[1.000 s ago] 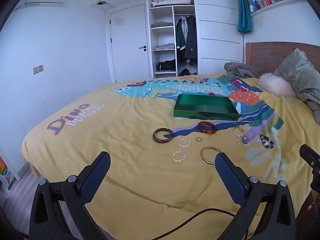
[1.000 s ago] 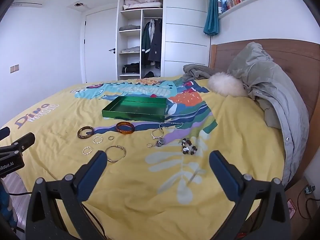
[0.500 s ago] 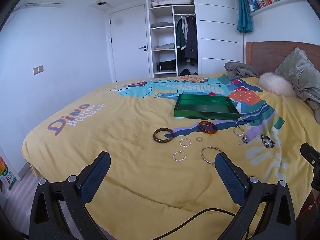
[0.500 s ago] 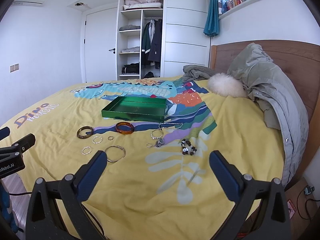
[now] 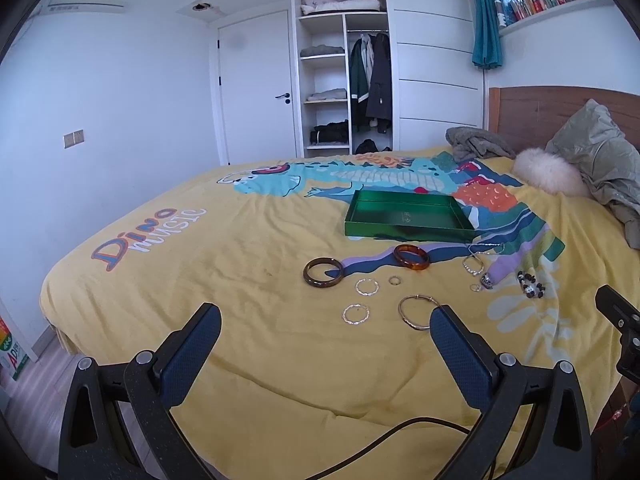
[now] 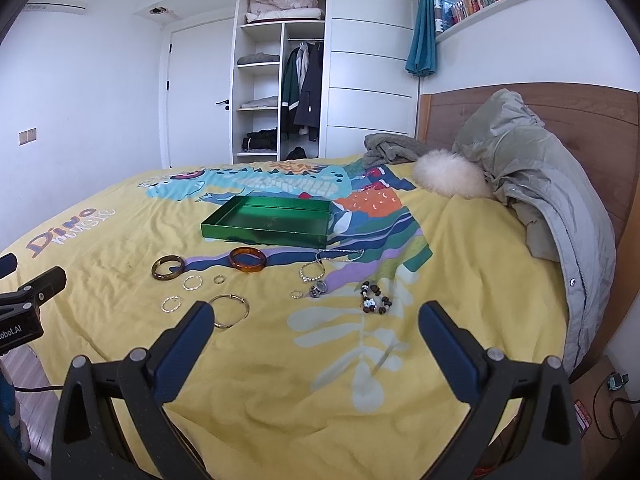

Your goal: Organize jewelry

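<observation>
- We see the green tray [image 5: 408, 216] lying on the yellow bedspread [image 5: 248, 240], shallow, rectangular and glossy; nothing lies in it.
- All the jewelry sits on the bedspread in front of the tray, none of it touching the tray.
- Compared with a second ago, we find the view nearly unchanged: the pieces lie where they lay, and both claws are still spread as wide.
- Our left gripper [image 5: 326, 318] hovers over the near edge of the bed, fingers wide apart and holding nothing.
- Our right gripper [image 6: 316, 316] is likewise spread wide and empty.
- The dark bangle [image 5: 323, 273] and amber bangle [image 5: 411, 257] are thick, smooth and round.
- Two small silver hoops [image 5: 367, 287] look thin and textured; a tiny ring [image 5: 394, 280] lies beside them.
- The large hoop [image 5: 416, 312] is thin bright metal, just ahead of the left claw's right finger.
- To the right we see a thin chain [image 6: 316, 270] and a bead bracelet [image 6: 376, 300], dark and pale beads mixed.
</observation>
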Demonstrator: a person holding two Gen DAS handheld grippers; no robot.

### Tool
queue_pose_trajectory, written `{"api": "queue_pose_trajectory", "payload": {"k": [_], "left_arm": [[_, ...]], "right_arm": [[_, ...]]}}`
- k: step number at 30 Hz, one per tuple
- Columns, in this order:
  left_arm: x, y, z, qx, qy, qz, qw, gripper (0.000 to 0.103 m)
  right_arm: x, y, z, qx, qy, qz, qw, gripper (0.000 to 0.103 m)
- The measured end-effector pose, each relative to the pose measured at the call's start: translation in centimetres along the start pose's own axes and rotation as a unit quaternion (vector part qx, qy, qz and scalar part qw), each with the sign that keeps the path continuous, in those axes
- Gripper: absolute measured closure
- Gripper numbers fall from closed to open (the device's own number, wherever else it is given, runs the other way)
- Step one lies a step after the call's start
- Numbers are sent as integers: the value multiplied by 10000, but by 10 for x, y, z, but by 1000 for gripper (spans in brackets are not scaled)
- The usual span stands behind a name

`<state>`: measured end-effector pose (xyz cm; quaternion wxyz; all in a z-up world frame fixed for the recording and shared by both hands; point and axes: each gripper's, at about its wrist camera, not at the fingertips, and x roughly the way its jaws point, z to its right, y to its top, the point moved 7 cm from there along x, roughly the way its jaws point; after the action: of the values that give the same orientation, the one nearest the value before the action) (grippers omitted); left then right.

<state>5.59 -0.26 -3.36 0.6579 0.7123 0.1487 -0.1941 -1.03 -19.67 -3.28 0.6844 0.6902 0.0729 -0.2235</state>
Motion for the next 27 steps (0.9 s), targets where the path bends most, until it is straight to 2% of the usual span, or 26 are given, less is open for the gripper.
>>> {"api": "queue_pose_trajectory", "payload": {"k": [7,17,23,27], "left_arm": [[2,-2,-4,-52,-52,-19,10000,0],[17,-8,-16,19,83,-107,9999,2],[45,-20,-16,156,-120,-397,9990,13],[69,-25,-11,282,-325,-589,9973,15]], "right_arm": [[2,2,2,54,49,52,10000,0],[13,-5,10,266,139,-32,9995,0],[36,-16,1,242,465,-291,9982,1],[56,-23,-12,102,690,-492,9964,1]]}}
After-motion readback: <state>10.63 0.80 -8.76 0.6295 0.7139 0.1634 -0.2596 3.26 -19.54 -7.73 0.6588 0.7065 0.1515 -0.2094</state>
